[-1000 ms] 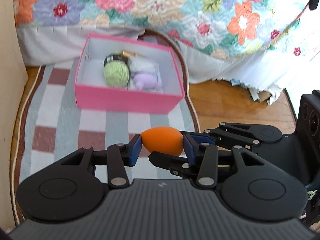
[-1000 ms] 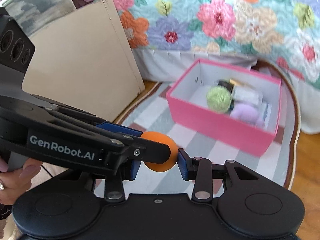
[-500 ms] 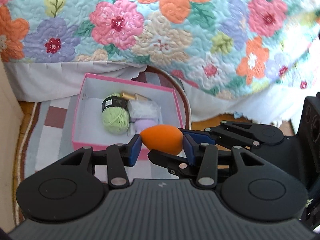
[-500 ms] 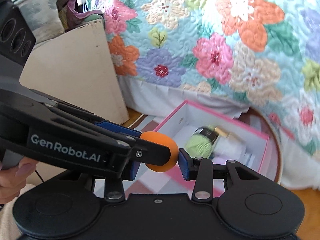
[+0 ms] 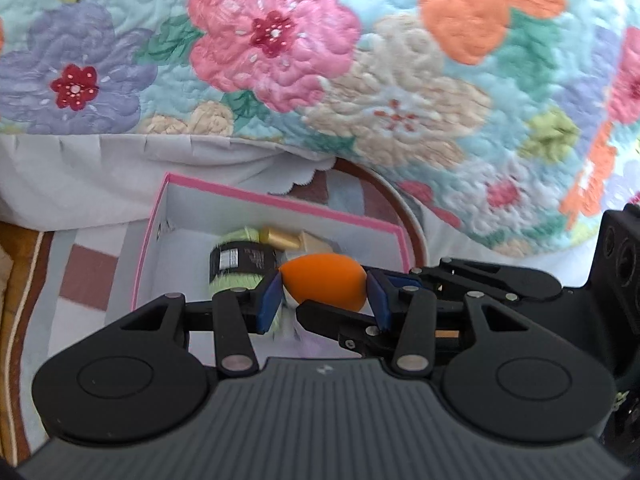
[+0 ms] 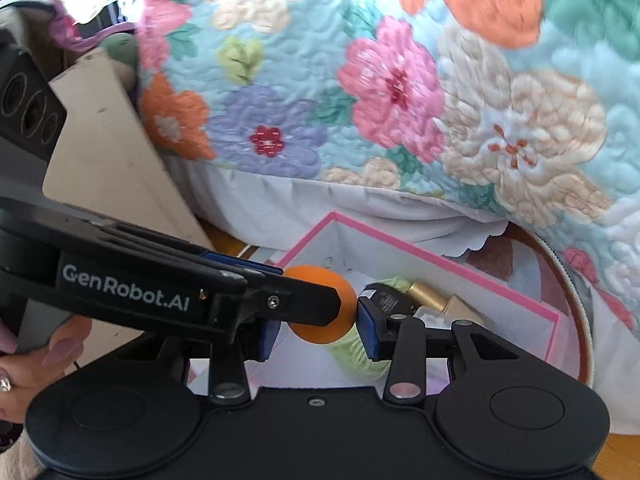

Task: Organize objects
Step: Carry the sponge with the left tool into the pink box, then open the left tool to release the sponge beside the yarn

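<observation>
Both my left tongs (image 5: 323, 296) and right tongs (image 6: 316, 320) pinch the orange egg-shaped sponge (image 5: 323, 282) above the pink cardboard box (image 5: 280, 200); I should lower it near the green yarn ball (image 6: 360, 354), then part both pairs together.

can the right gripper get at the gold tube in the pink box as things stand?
Probably not: the right gripper and left gripper are both shut on the orange sponge. The gold tube lies uncovered in the pink box.

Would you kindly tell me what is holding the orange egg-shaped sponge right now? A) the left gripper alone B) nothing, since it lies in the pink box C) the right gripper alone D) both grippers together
D: the orange sponge sits between the blue-padded jaws of the left gripper and of the right gripper, above the pink box.
</observation>
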Tool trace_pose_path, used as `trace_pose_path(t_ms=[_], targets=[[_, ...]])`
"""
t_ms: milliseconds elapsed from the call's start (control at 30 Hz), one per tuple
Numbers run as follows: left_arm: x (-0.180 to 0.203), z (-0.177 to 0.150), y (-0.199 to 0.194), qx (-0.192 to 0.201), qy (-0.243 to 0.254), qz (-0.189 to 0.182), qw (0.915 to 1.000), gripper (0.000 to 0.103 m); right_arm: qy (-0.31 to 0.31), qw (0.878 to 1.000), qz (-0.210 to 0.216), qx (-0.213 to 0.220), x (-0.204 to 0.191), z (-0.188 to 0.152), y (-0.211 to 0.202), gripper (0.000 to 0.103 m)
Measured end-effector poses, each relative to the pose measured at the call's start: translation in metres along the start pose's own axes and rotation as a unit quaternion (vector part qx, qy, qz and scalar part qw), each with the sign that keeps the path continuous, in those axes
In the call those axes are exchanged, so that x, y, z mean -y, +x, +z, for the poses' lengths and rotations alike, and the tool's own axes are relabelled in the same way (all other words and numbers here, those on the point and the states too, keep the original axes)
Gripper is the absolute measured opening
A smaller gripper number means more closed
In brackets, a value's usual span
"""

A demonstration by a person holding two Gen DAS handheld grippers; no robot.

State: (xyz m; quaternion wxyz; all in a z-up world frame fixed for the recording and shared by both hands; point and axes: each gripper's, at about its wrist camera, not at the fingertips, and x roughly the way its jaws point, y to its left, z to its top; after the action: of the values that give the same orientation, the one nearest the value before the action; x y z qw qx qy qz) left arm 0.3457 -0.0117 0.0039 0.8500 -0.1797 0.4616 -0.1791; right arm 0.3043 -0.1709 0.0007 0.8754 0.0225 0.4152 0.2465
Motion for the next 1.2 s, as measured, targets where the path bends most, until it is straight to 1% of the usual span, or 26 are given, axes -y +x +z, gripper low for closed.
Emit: trace_pose_path(t_ms=[67, 133, 200, 300, 333, 400, 467, 567, 633, 733, 800, 833, 900, 967, 1033, 1100, 1200], targets=[[-0.009, 0.005, 0.014, 0.005, -0.007, 0.008, 0.9999, 0.044, 0.043, 0.999, 0.012, -0.006, 0.016, 0.003, 0.017, 0.046], [-0.019, 0.008, 0.03, 0.006, -0.019, 0.013, 0.9997, 0.044, 0.098, 0.995, 0.032, -0.002, 0.031, 0.0, 0.035, 0.046], [-0.027, 0.01, 0.047, -0.007, -0.021, 0.019, 0.9996, 0.043, 0.142, 0.989, 0.039, 0.005, 0.043, -0.008, 0.054, 0.046], [-0.038, 0.011, 0.071, -0.025, -0.033, 0.017, 0.999, 0.043, 0.178, 0.984, 0.03, 0.008, 0.053, -0.021, 0.073, 0.046], [-0.039, 0.011, 0.076, -0.024, -0.036, 0.012, 0.999, 0.043, 0.186, 0.982, 0.025, 0.009, 0.055, -0.023, 0.077, 0.045], [-0.042, 0.011, 0.085, -0.021, -0.05, -0.001, 0.9985, 0.043, 0.192, 0.981, 0.003, 0.025, 0.058, -0.027, 0.082, 0.045], [-0.042, 0.012, 0.094, -0.016, -0.054, 0.001, 0.9984, 0.043, 0.206, 0.978, -0.01, 0.036, 0.061, -0.03, 0.088, 0.045], [-0.048, 0.01, 0.108, -0.016, -0.079, 0.006, 0.9967, 0.042, 0.232, 0.972, -0.025, 0.032, 0.069, -0.033, 0.097, 0.045], [-0.055, 0.006, 0.114, -0.012, -0.1, 0.006, 0.9949, 0.04, 0.235, 0.971, -0.033, 0.028, 0.069, -0.035, 0.102, 0.044], [-0.057, 0.003, 0.118, 0.0, -0.108, -0.007, 0.9941, 0.039, 0.209, 0.975, -0.056, 0.042, 0.063, -0.035, 0.102, 0.046], [-0.057, 0.002, 0.121, 0.002, -0.108, -0.011, 0.9941, 0.039, 0.198, 0.977, -0.066, 0.037, 0.064, -0.033, 0.103, 0.047], [-0.056, 0.002, 0.122, 0.003, -0.105, -0.011, 0.9944, 0.037, 0.195, 0.978, -0.068, 0.034, 0.065, -0.032, 0.103, 0.047], [-0.054, 0.003, 0.124, 0.005, -0.091, -0.001, 0.9958, 0.037, 0.189, 0.979, -0.073, 0.032, 0.069, -0.032, 0.1, 0.05], [-0.051, 0.004, 0.126, 0.009, -0.078, 0.0, 0.9969, 0.037, 0.181, 0.98, -0.073, 0.037, 0.072, -0.034, 0.094, 0.06], [-0.048, 0.003, 0.124, 0.009, -0.068, 0.0, 0.9977, 0.037, 0.173, 0.981, -0.073, 0.043, 0.074, -0.036, 0.087, 0.061], [-0.044, 0.002, 0.12, 0.011, -0.053, 0.004, 0.9985, 0.037, 0.167, 0.983, -0.058, 0.046, 0.074, -0.039, 0.082, 0.061], [-0.04, 0.001, 0.117, 0.016, -0.032, 0.018, 0.9992, 0.037, 0.159, 0.985, -0.055, 0.04, 0.072, -0.04, 0.079, 0.059]])
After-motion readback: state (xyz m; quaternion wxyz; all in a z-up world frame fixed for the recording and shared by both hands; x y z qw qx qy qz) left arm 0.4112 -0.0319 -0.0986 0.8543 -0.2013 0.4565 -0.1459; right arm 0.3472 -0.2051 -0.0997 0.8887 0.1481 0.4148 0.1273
